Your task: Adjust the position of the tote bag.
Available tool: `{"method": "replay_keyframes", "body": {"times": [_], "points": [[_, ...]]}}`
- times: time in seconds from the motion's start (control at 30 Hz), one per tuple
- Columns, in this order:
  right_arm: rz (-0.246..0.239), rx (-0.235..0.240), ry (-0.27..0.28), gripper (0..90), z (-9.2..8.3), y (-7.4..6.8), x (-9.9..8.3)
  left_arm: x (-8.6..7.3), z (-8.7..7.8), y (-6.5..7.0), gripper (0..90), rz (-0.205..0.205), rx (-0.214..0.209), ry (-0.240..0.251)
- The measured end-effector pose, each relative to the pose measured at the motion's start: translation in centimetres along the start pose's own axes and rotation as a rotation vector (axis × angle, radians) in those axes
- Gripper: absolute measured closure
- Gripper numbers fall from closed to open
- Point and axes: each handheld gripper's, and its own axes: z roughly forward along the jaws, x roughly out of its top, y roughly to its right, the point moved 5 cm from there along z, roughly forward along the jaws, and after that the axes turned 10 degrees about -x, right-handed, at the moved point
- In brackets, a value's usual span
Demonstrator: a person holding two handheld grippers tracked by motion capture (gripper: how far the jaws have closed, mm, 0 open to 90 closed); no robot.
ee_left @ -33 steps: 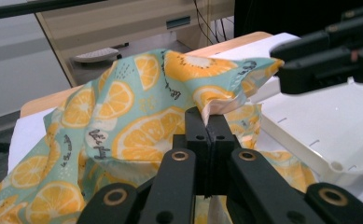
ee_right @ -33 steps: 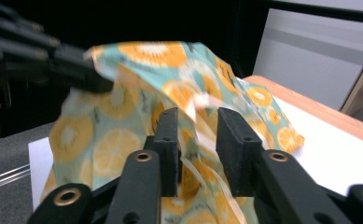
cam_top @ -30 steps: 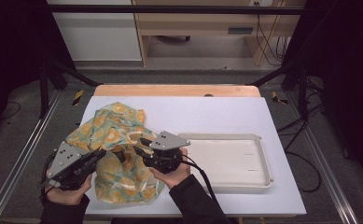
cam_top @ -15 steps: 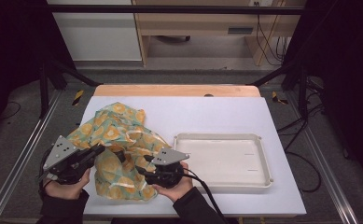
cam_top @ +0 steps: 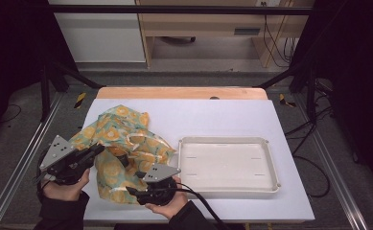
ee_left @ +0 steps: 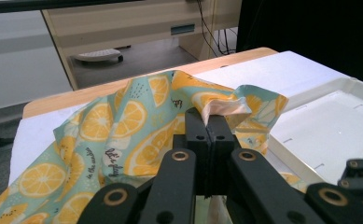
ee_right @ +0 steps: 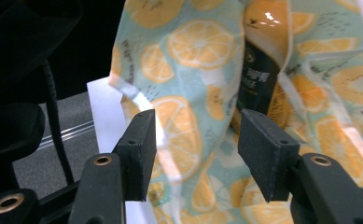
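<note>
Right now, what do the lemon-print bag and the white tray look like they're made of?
Lemon-print bag: thin, soft sheet with a slight sheen, likely coated fabric or plastic film; it crumples, folds and catches highlights in the right gripper view. White tray: rigid moulded plastic by its look, matte off-white, with a raised rim and rounded corners.

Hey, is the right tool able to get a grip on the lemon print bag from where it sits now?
Probably yes. The right tool has just been opening, its jaws apart and facing the lemon print bag with nothing between. The left tool pinches a fold further off.
</note>
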Motion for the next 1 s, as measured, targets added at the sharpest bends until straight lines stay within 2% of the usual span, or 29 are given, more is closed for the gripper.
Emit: {"method": "replay_keyframes", "body": {"times": [0.07, 0.1, 0.13, 0.17, 0.23, 0.27, 0.37, 0.5, 0.67, 0.7, 0.8, 0.87, 0.9, 0.97, 1.0], "points": [[0.000, 0.006, -0.012, 47.9, 0.2, -0.2, -0.2, 0.2, 0.0, -0.2, 89.9, -0.008, -0.001, 0.006], [-0.004, 0.006, -0.021, 50.8, 0.4, -0.2, -0.3, 0.3, 0.0, -0.3, 89.9, -0.009, 0.000, 0.008], [-0.005, 0.006, -0.042, 58.0, 0.7, -0.2, -0.8, 0.5, 0.0, -0.3, 89.9, -0.014, 0.000, 0.013], [-0.005, 0.006, -0.042, 58.0, 0.7, -0.2, -0.8, 0.5, 0.0, -0.3, 89.9, -0.014, 0.000, 0.013], [-0.002, 0.013, -0.078, 77.2, 1.1, 0.0, -1.4, 0.7, 0.0, -0.5, 89.9, -0.016, 0.003, 0.016], [-0.005, 0.013, -0.081, 81.4, 1.1, 0.0, -1.5, 0.9, 0.0, -0.7, 89.9, -0.017, 0.007, 0.019], [-0.005, 0.013, -0.082, 84.0, 1.2, 0.1, -1.5, 1.3, 0.0, -1.0, 89.9, -0.022, 0.014, 0.029], [-0.006, -0.007, -0.055, 84.5, 1.2, 0.2, -0.7, 1.9, 0.4, -1.9, 89.9, -0.030, 0.038, 0.035], [-0.011, -0.021, -0.049, 84.1, 1.6, 0.2, -0.1, 1.9, 1.7, -3.7, 89.9, -0.058, 0.065, 0.018], [-0.012, -0.024, -0.049, 84.1, 1.7, 0.2, 0.0, 1.8, 2.5, -4.4, 89.9, -0.063, 0.074, 0.001], [-0.012, -0.027, -0.055, 84.1, 2.0, 0.3, 0.0, 1.6, 3.3, -5.1, 89.9, -0.066, 0.082, -0.023], [-0.008, -0.031, -0.059, 84.1, 2.2, 0.3, -0.1, 1.1, 4.6, -6.0, 89.9, -0.068, 0.100, -0.066], [-0.008, -0.031, -0.059, 84.1, 2.2, 0.3, -0.1, 1.1, 4.6, -6.0, 89.9, -0.068, 0.100, -0.066], [-0.007, -0.034, -0.064, 84.1, 2.4, 0.5, -0.2, 0.4, 5.6, -6.9, 89.9, -0.081, 0.111, -0.107], [-0.007, -0.034, -0.064, 84.1, 2.4, 0.5, -0.2, 0.4, 5.6, -6.9, 89.9, -0.081, 0.111, -0.107]]}}
